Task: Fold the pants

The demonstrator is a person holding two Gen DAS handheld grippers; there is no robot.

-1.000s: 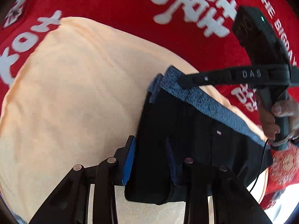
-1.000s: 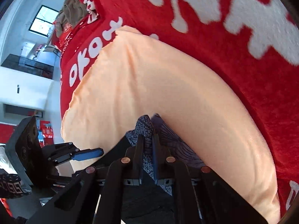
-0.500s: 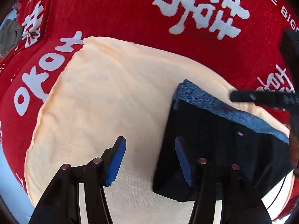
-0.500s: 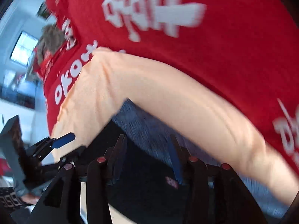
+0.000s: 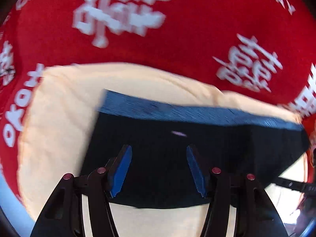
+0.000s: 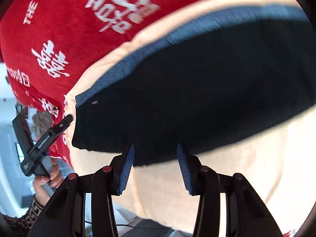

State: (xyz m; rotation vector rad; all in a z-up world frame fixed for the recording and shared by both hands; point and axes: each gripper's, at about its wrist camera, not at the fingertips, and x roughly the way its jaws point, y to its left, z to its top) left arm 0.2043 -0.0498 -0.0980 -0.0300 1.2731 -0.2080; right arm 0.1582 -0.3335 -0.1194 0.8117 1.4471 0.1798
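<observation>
A red blanket (image 5: 197, 39) printed with white characters spreads widest, far beyond both tools, and over it lies a peach towel (image 5: 59, 118) that reaches ahead of and under each tool; whether a table or a bed carries them cannot be told. On the towel rest the pants (image 5: 167, 148), a dark folded slab with a blue band (image 5: 177, 110) along the edge farthest from the left tool (image 5: 158, 167), lying flat just ahead of and beneath its tips. That tool stands with its blue pads (image 5: 122, 169) spread wide and nothing between them, and the right tool (image 6: 154, 167) is likewise agape and empty, its tips at the near edge of the pants. The cloth looks soft, light and limp, apt to sag and slide out of its fold if lifted by one layer, so a good hold would likely pinch all layers together at a corner or along the near edge, with one tool at each end. The left view shows the whole width of the fold, a small pale tag (image 5: 178, 133) on it, and only a black strap at its right margin. The right view alone shows the hand (image 6: 47, 179) gripping the left tool's handle, a patterned cuff, and a bright room beyond the blanket's edge. Both views are blurred.
</observation>
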